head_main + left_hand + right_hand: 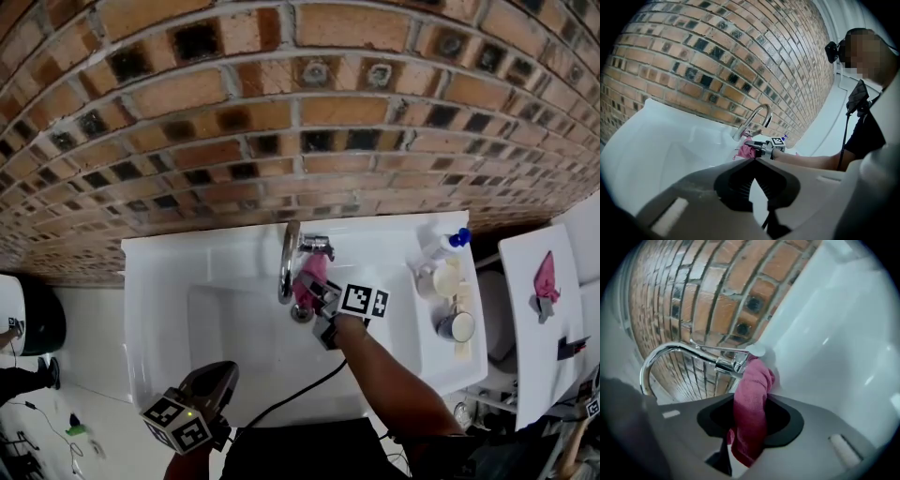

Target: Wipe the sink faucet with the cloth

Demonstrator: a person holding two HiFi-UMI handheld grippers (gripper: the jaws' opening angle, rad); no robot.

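A curved chrome faucet (286,260) stands at the back rim of the white sink (159,281). My right gripper (320,292) is shut on a pink cloth (310,276) and presses it against the faucet base, just under the handle. In the right gripper view the cloth (751,413) runs up between the jaws to the faucet body (726,365). My left gripper (221,377) hangs over the sink's near edge, away from the faucet, its jaws shut with nothing in them. From the left gripper view the faucet (754,119) and cloth (744,151) show ahead.
A brick wall (281,112) rises behind the sink. On the sink's right ledge stand a blue-capped bottle (448,242), a cup (457,326) and small white items. Another pink cloth (545,277) lies on a white surface at the far right. A black bin (39,319) stands at left.
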